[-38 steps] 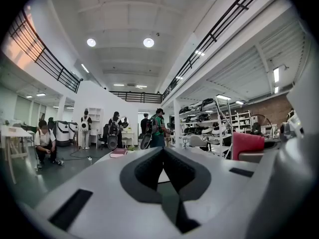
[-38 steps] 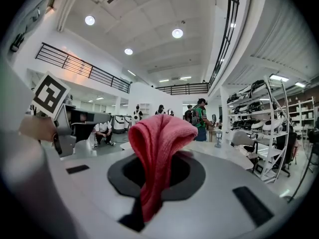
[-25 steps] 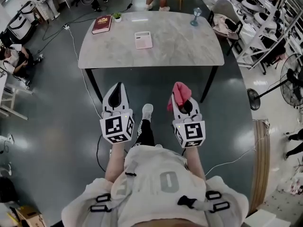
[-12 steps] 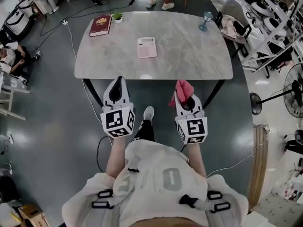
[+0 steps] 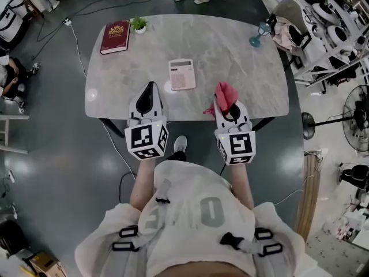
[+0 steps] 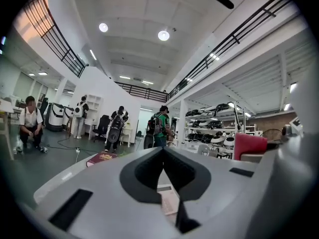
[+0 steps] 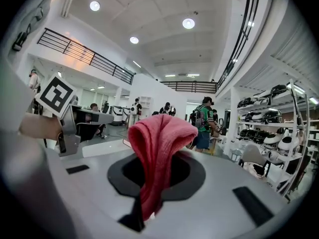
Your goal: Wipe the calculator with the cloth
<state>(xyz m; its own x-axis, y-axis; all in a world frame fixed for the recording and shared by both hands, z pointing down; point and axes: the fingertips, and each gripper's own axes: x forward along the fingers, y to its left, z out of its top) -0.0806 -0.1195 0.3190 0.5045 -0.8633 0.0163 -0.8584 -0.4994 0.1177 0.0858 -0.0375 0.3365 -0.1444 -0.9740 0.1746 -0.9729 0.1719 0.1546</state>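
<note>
A pink calculator (image 5: 182, 74) lies flat near the middle of the grey marble table (image 5: 230, 51); it also shows as the calculator (image 6: 168, 199) beyond my left jaws. My left gripper (image 5: 150, 88) is shut and empty, over the table's near edge, left of and nearer than the calculator. My right gripper (image 5: 226, 97) is shut on a pink-red cloth (image 5: 223, 96), which sticks out past its tips over the near edge, right of the calculator. In the right gripper view the cloth (image 7: 157, 153) is pinched between the jaws and folds upward.
A dark red book (image 5: 115, 37) and a small potted plant (image 5: 138, 23) sit at the table's far left. A blue glass (image 5: 257, 37) stands at the far right. Chairs, shelving (image 5: 328, 33) and a fan (image 5: 357, 117) stand right of the table. People stand beyond the far edge.
Both grippers and the person have moved forward from the floor short of the table to over its near edge. The cloth stays in the right gripper; the left stays shut.
</note>
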